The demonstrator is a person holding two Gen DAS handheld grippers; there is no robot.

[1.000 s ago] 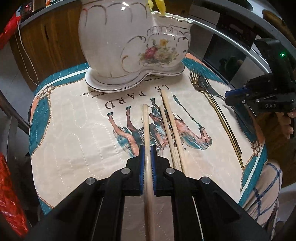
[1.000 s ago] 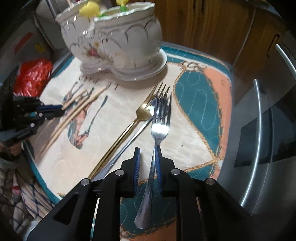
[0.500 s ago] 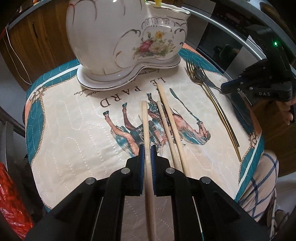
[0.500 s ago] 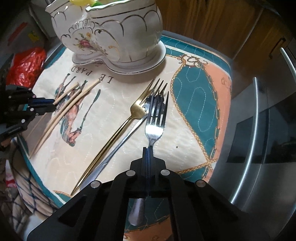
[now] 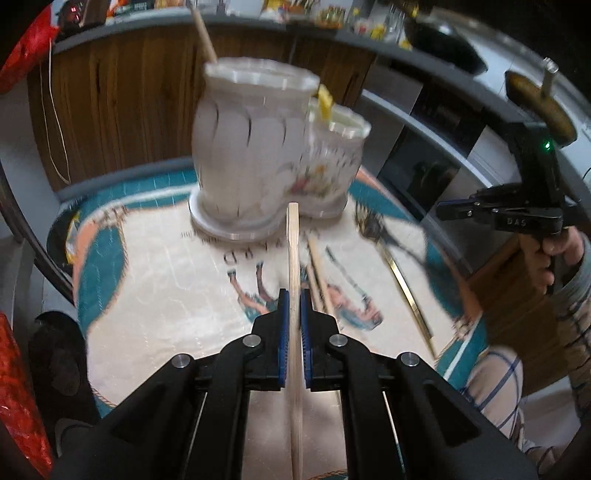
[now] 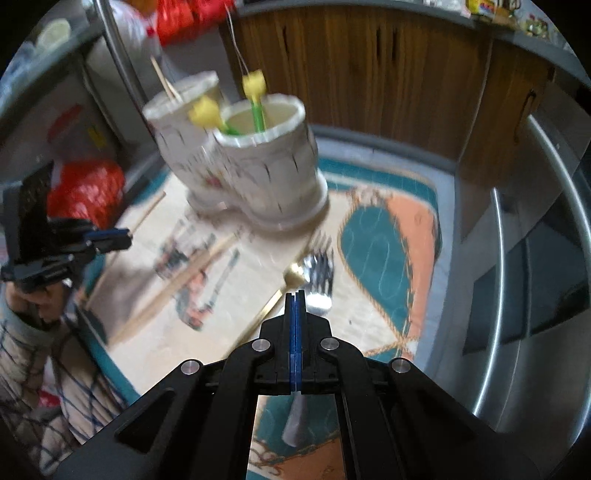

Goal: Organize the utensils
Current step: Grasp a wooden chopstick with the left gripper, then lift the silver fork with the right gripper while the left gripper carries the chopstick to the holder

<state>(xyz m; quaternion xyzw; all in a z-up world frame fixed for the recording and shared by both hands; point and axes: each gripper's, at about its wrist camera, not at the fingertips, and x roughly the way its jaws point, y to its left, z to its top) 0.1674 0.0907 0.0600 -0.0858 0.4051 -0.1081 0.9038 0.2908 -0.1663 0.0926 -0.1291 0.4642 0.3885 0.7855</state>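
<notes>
The left gripper [image 5: 291,306] has its fingers [image 5: 282,332] closed on a wooden chopstick [image 5: 293,258], held above the quilted horse-print placemat [image 5: 155,288] with its tip pointing toward the two-cup ceramic utensil holder [image 5: 258,162]. Two more chopsticks [image 5: 317,273] lie on the placemat just beside it. The right gripper [image 6: 295,306] is clamped tight on the handle of a silver fork [image 6: 319,280], near a gold fork [image 6: 273,299] and a darker fork on the placemat.

Home kitchen: wooden cabinets [image 6: 388,74], dark built-in oven [image 5: 428,173], cluttered countertop [image 5: 295,26].
</notes>
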